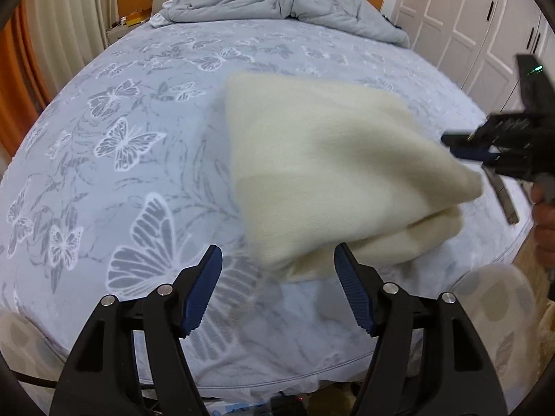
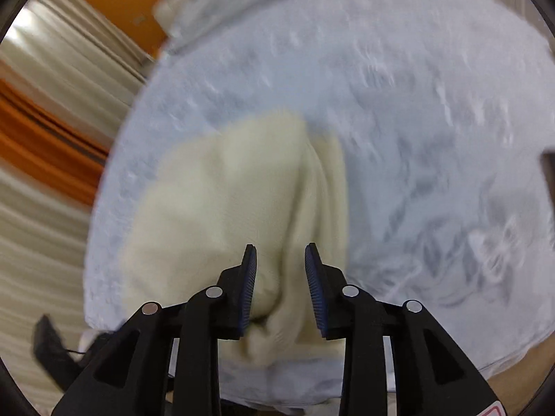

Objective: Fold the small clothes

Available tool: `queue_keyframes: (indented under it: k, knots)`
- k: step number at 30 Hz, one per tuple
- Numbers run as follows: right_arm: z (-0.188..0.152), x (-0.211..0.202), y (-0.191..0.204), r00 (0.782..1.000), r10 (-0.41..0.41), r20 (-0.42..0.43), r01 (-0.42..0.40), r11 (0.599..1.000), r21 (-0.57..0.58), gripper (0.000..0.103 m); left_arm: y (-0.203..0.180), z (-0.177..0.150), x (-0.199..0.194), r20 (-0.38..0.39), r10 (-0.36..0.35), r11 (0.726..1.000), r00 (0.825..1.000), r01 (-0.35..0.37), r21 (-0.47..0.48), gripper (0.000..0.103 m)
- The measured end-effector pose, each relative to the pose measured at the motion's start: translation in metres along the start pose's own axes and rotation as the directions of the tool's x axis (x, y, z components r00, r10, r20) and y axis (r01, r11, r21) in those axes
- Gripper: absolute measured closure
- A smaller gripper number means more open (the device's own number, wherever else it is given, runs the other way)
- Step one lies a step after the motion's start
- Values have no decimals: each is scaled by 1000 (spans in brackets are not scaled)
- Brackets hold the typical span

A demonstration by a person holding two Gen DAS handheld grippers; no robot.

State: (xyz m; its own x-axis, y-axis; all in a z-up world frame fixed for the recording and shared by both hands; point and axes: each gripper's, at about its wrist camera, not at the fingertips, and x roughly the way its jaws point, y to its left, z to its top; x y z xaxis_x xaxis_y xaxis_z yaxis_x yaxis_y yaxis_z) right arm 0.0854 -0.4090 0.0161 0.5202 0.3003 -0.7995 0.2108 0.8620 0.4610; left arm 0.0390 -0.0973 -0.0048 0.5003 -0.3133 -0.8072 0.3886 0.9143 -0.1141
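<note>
A cream knitted garment (image 1: 333, 159) lies folded on the butterfly-print bedsheet (image 1: 121, 138), its right end bunched up and blurred. My left gripper (image 1: 278, 253) stands open just short of the garment's near corner, with nothing between its blue pads. My right gripper (image 1: 452, 146) comes in from the right above the raised end. In the right wrist view my right gripper (image 2: 280, 252) is open, and a ridge of the garment (image 2: 215, 208) runs between its jaws without the pads pressing on it.
A crumpled grey duvet (image 1: 277, 0) is heaped at the head of the bed. White wardrobe doors (image 1: 461, 17) stand to the right, and pale curtains (image 1: 66, 34) and an orange wall to the left. A person's hand (image 1: 544, 222) holds the right gripper.
</note>
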Motion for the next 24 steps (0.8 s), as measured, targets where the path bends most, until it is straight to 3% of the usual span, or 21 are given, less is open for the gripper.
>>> queue_keyframes:
  k: [4,7,8,9,10,11,13,15,16,17,18,20,24]
  knots:
    - [4,7,12,994,84,-65,-85,996,-5,58,-6,2,10,-7,17,999,1000,-17,33,34]
    - [0,45,12,985,2,-175,-8,999,-32,56,-5,1,24,-43,23,999,999,-21,37,35]
    - [-4,60,11,979,-2,-202,-4,1000,-29,60,-4,0,28,-53,21,999,998,-19,41,37]
    - [-4,67,8,978,10,-209,-13,1000,-13,79,-3,-2,33,-68,10,998,998,-6,56,49]
    - [-2,68,10,980,37,-196,-37,999,4,90,-3,-3,36,-80,4,998,997,2,68,69]
    - [4,62,14,982,70,-176,-69,998,13,91,0,-3,39,-93,4,997,996,3,76,78]
    - [17,22,16,984,170,-53,-168,985,31,92,11,0,36,-98,-35,999,995,38,26,85]
    - [24,-17,14,971,237,32,-238,971,29,93,20,3,32,-100,-83,996,991,81,-28,85]
    - [22,-30,10,973,226,52,-226,974,-2,93,20,3,32,-100,-90,996,991,88,-26,86]
    - [17,-23,4,987,158,34,-157,987,-24,93,17,2,33,-100,-80,997,992,80,-9,86]
    - [10,-5,-4,998,63,-18,-64,997,-34,93,14,0,35,-105,-69,998,992,70,6,86]
    - [-8,49,-30,984,-66,-166,62,998,-32,93,10,-5,42,-128,-47,999,991,50,23,85]
    - [-3,26,-28,995,-5,-99,10,999,48,89,12,-12,43,-136,-14,1000,991,17,25,83]
